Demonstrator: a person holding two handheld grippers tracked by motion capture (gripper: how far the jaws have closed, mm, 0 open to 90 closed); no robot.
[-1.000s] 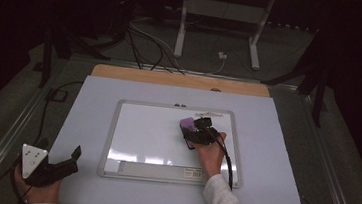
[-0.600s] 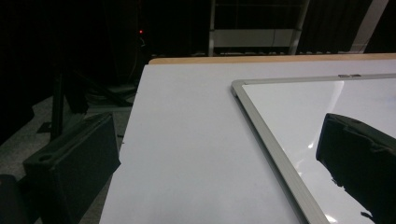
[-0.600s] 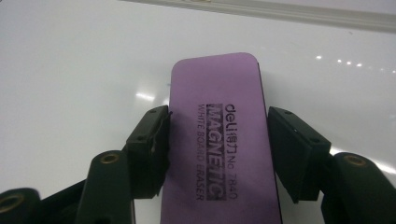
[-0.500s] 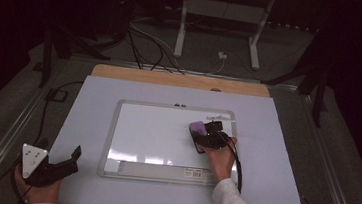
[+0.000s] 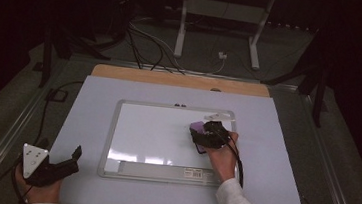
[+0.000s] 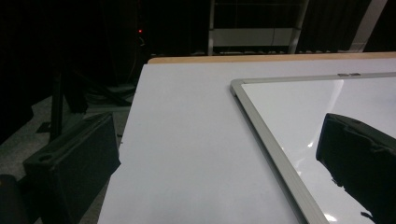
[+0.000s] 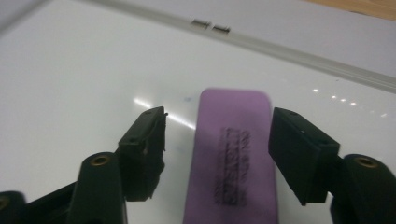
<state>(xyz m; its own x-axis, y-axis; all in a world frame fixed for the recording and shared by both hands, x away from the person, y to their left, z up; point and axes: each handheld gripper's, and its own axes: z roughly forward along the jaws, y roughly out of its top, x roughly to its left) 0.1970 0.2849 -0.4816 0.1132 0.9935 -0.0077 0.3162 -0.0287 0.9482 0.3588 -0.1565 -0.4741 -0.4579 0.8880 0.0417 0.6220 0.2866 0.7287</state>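
Note:
A purple eraser (image 7: 233,149) lies flat on the whiteboard (image 5: 156,130), toward its right side. My right gripper (image 7: 219,123) straddles the eraser. Its jaws have just been opening, and a gap shows between the left pad and the eraser, so nothing is gripped. From above, the right gripper (image 5: 207,134) covers most of the eraser (image 5: 196,126). My left gripper (image 5: 70,159) rests at the table's near left corner, open, with nothing between its jaws. In its own view the left gripper (image 6: 210,154) looks across the mat to the whiteboard (image 6: 299,102).
The whiteboard lies on a pale mat (image 5: 275,141) over a wooden tabletop (image 5: 181,80). A label strip (image 5: 162,170) runs along the board's near edge. Behind the table stand a metal frame (image 5: 222,15) and cables (image 5: 149,43) on the dark floor.
My right gripper has shifted a little to the right and toward the near edge over the board, and its jaws have parted from the eraser. The left gripper has not moved.

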